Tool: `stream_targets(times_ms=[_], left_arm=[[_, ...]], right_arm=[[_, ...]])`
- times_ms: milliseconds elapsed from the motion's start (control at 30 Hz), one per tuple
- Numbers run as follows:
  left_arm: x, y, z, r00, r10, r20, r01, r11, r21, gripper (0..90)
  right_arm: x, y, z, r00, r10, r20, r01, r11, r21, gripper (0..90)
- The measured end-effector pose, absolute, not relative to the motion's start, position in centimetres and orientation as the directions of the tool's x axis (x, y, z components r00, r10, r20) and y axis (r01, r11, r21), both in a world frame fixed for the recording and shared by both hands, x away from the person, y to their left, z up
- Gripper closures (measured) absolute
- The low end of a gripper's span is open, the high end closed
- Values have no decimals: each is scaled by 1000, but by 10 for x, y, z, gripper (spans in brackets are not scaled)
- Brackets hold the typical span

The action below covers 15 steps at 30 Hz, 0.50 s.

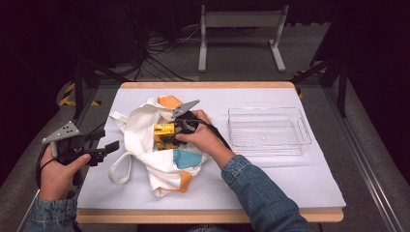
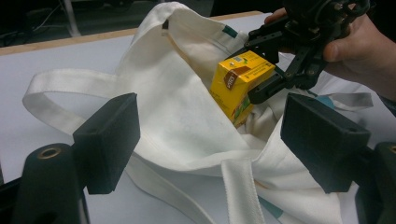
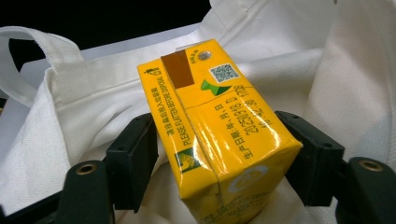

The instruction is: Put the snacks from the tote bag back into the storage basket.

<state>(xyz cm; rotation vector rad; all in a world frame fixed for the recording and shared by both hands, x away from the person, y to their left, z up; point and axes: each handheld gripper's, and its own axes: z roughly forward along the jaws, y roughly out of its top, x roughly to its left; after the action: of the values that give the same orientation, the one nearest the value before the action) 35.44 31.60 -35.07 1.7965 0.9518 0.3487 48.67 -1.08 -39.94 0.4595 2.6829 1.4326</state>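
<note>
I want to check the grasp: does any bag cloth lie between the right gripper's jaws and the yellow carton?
Nothing visible does. The right gripper has one jaw on each side of the yellow carton. The cloth of the white bag lies under and behind the carton, not between a pad and the carton.

Carton: a yellow drink carton (image 3: 219, 135), lying tilted between the two black jaws of the right gripper (image 3: 219, 158), one end toward the camera.
Carton markings: brown patch, QR code, foil straw hole and green mark on the upper face; printed date along the right edge.
Jaws: one on each side of the carton, right pad against its side, left pad just beside it with a thin gap.
Bag: white cloth bag (image 3: 299, 70) behind and beneath the carton, folds rising right of it.
Handle: white strap (image 3: 18, 65) looping well left of the carton.
</note>
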Motion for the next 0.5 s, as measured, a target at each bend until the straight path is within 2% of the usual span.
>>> stream_targets(times_ms=[500], left_arm=[[355,316,-351,642,743,-190,444,-158,882,207]], right_arm=[[487,-13,-396,-972,233,16,148,559,816,455]])
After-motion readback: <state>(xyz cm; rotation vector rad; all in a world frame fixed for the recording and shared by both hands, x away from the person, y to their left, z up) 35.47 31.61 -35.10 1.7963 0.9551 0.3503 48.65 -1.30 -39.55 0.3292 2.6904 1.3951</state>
